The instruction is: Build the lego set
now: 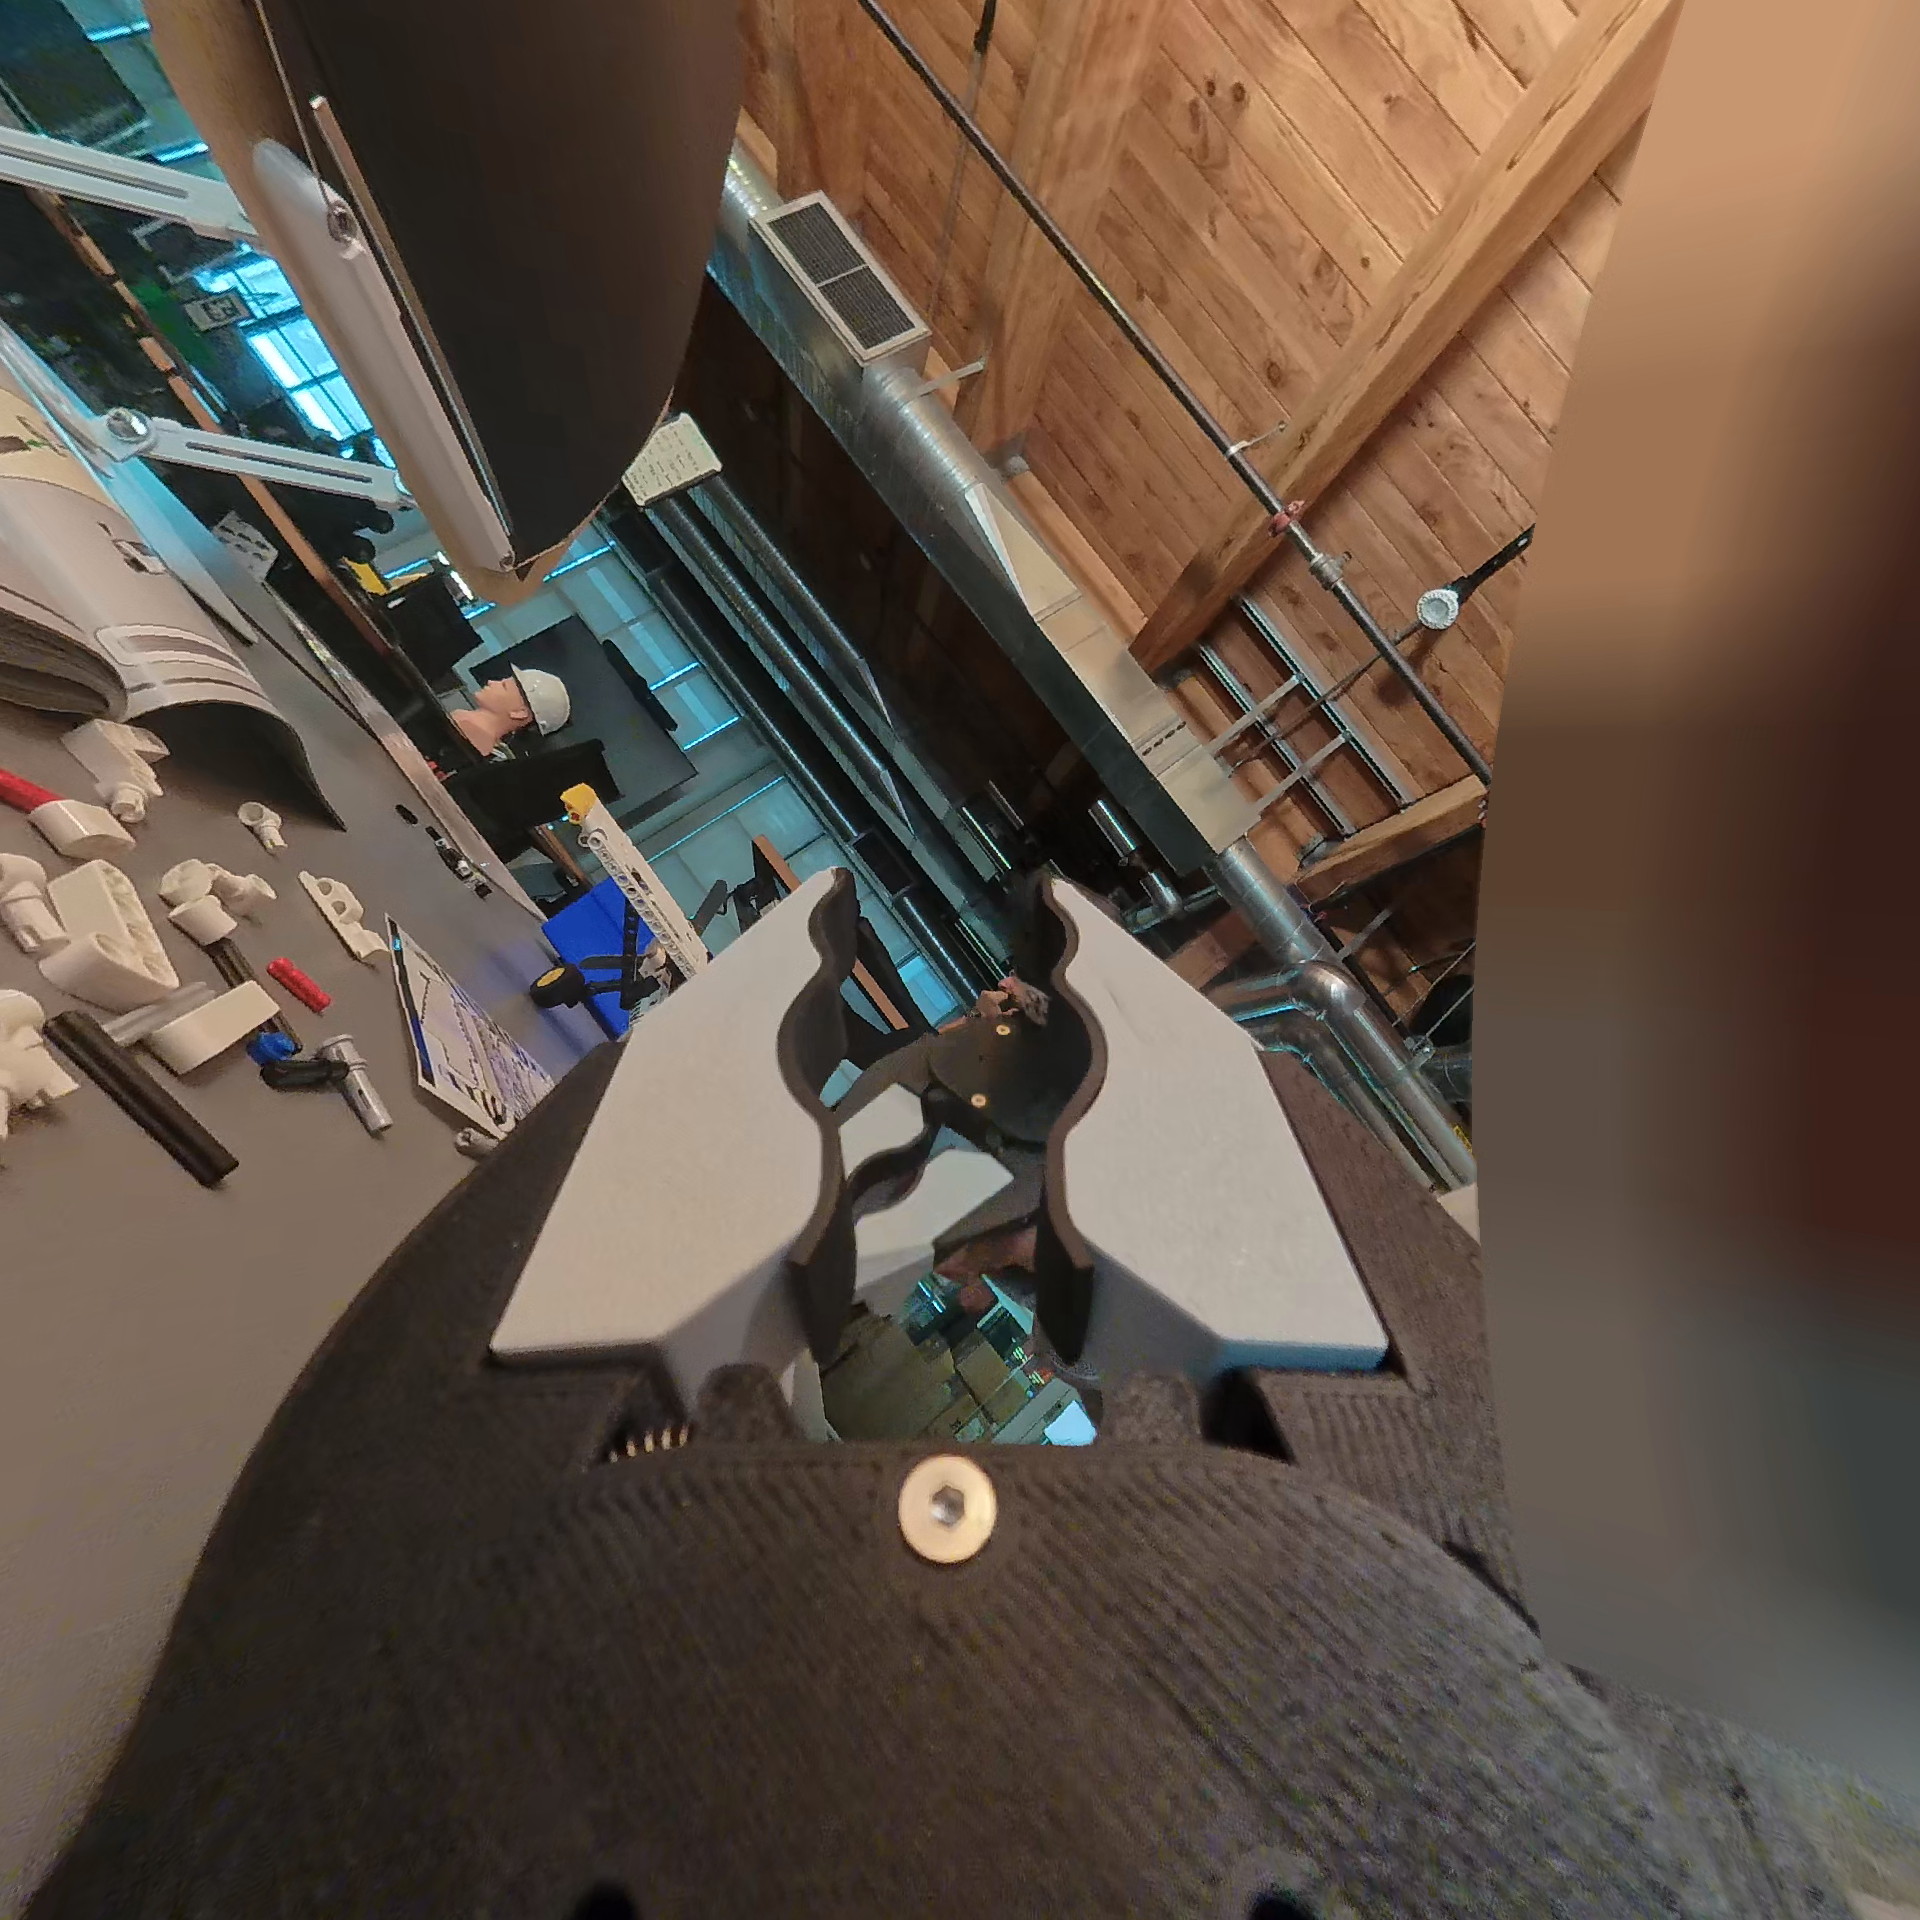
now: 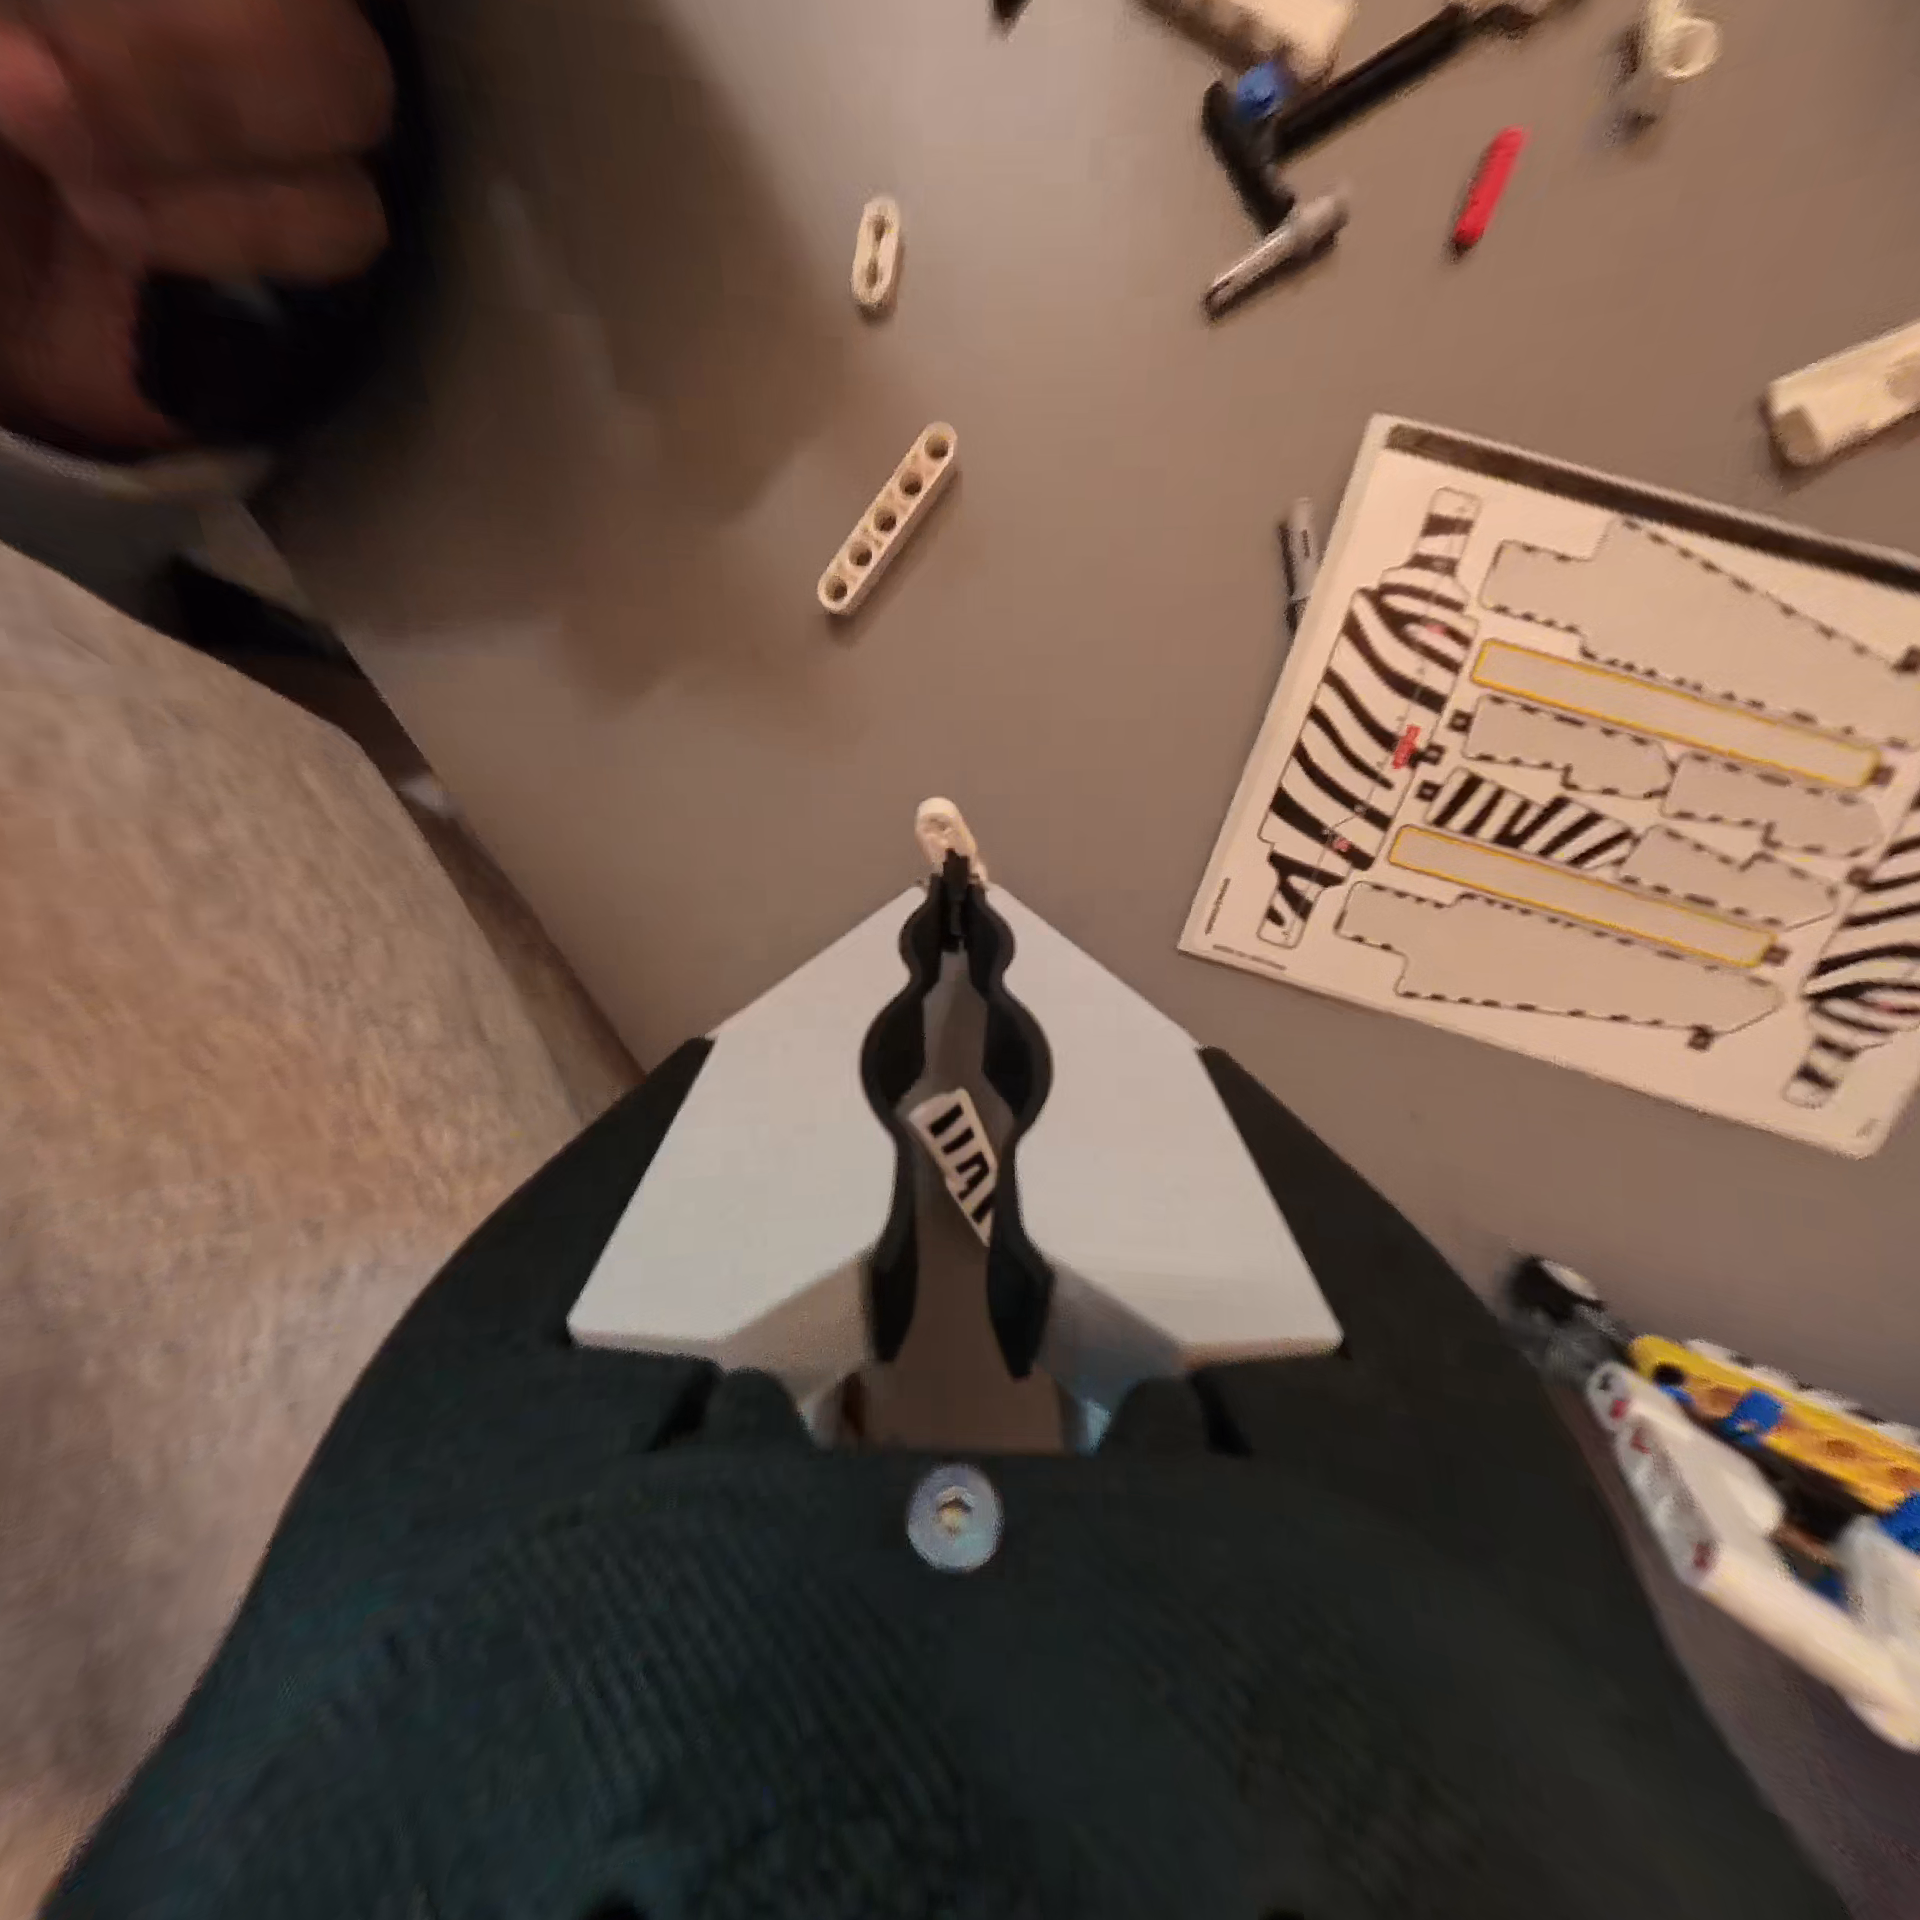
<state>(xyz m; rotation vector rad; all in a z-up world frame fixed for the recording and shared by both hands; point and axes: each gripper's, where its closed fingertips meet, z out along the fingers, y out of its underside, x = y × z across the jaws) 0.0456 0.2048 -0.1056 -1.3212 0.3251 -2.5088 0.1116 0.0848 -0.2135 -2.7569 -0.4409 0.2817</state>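
In the right wrist view my right gripper (image 2: 951,899) is shut on a small white lego piece (image 2: 938,831) with a black pin, which sticks out past the tips above the grey table (image 2: 1091,436). A small zebra-striped sticker (image 2: 961,1164) shows between the jaws below. A part-built white, yellow and blue model (image 2: 1766,1486) lies at the lower right. In the left wrist view my left gripper (image 1: 951,904) is open and empty, tilted up toward the wooden ceiling. Loose white, black and red lego parts (image 1: 114,935) lie on the table at the left.
A zebra-patterned sticker sheet (image 2: 1558,779) lies to the right. A white five-hole beam (image 2: 888,520) and a short white link (image 2: 876,255) lie ahead. Black, grey and red pins (image 2: 1288,156) lie far right. A hand (image 2: 156,208) is at upper left and beige cloth (image 2: 208,1039) at left. An open instruction booklet (image 1: 94,623) lies far left. One gripper's finger ends stand about 15 cm off the other's. The short white link (image 2: 876,255) is about 11 cm from my left fingertips.
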